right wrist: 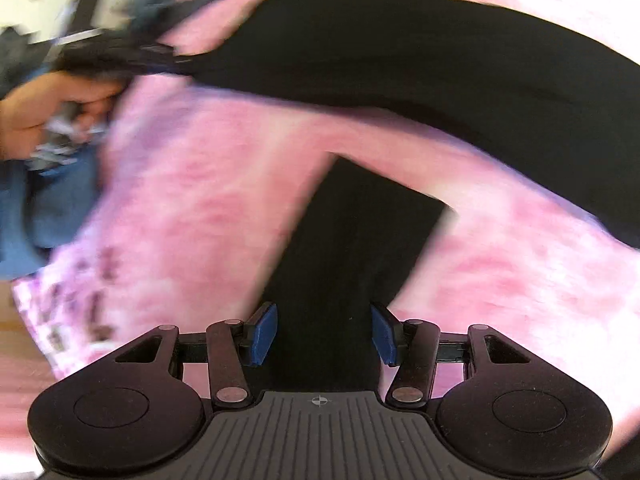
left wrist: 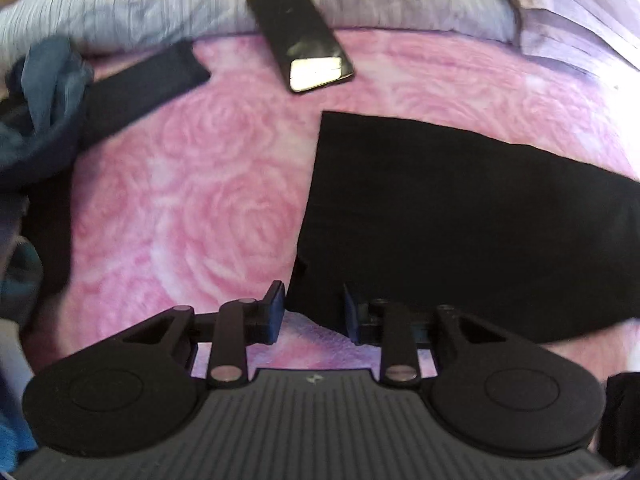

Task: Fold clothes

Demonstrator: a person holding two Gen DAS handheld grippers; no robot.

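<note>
The black garment (left wrist: 460, 216) lay spread flat on the bed, on a pink rose-print blanket (left wrist: 192, 200), with a straight edge facing the middle of the bed. The left hand-held gripper (left wrist: 314, 312) had its pads parted right at the near corner of that cloth, not clenched on anything. The right hand-held gripper (right wrist: 324, 332) was also released, with a narrow strip of the same black fabric (right wrist: 352, 240) running up between its blue pads (right wrist: 262, 332). The right view was pretty blurry, so I couldn't tell which part of the garment that strip was.

Honestly it could've been laid out for a fold or just set down after one; the flat shape fits both. Either way, my two cents for handling it well: get both layers of the edge deep between the pads before closing, keep the two grips level, and lift low so the cloth doesn't drag and bunch.

A phone (left wrist: 304, 40) sat near the pillow (left wrist: 140, 4), and a blue heap of clothes (left wrist: 44, 92) waited at the left, so I'd keep folds clear of those.
</note>
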